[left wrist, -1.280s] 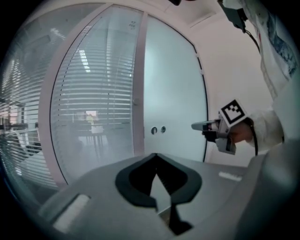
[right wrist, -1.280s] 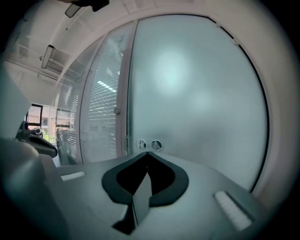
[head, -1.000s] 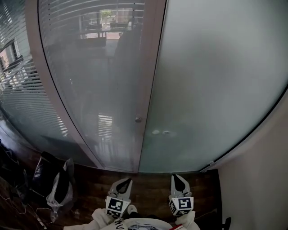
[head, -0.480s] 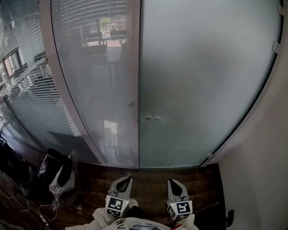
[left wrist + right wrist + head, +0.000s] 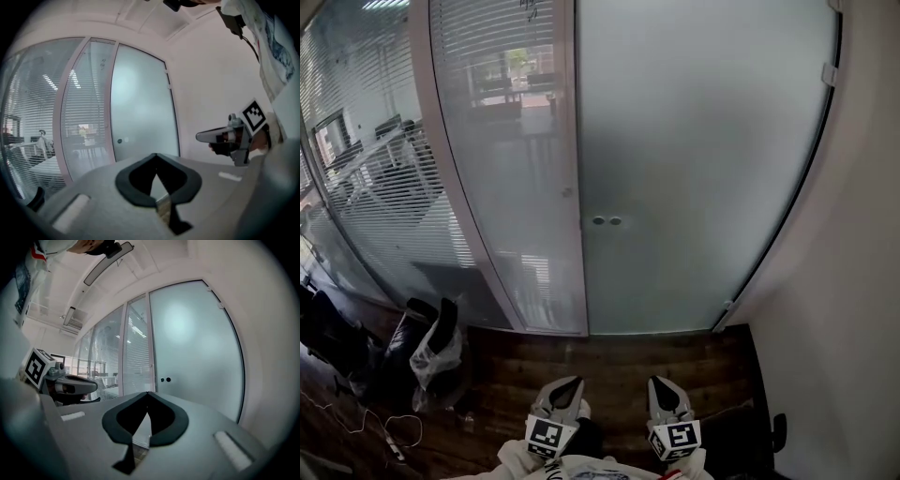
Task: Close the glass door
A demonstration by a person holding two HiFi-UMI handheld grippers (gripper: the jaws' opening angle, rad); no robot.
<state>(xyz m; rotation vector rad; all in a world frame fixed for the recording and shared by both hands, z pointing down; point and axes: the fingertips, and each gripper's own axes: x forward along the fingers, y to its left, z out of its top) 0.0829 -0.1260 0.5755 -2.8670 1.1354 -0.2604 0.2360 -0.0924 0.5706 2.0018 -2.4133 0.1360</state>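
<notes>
The person wore a white top [image 5: 592,468] with white sleeves [image 5: 510,456] and a touch of red at its edge, while the left gripper [image 5: 570,383] and the right gripper [image 5: 661,383] were pale grey tapering shells with black-lined jaws, each carrying a white marker cube [image 5: 546,436] printed with black squares.
</notes>
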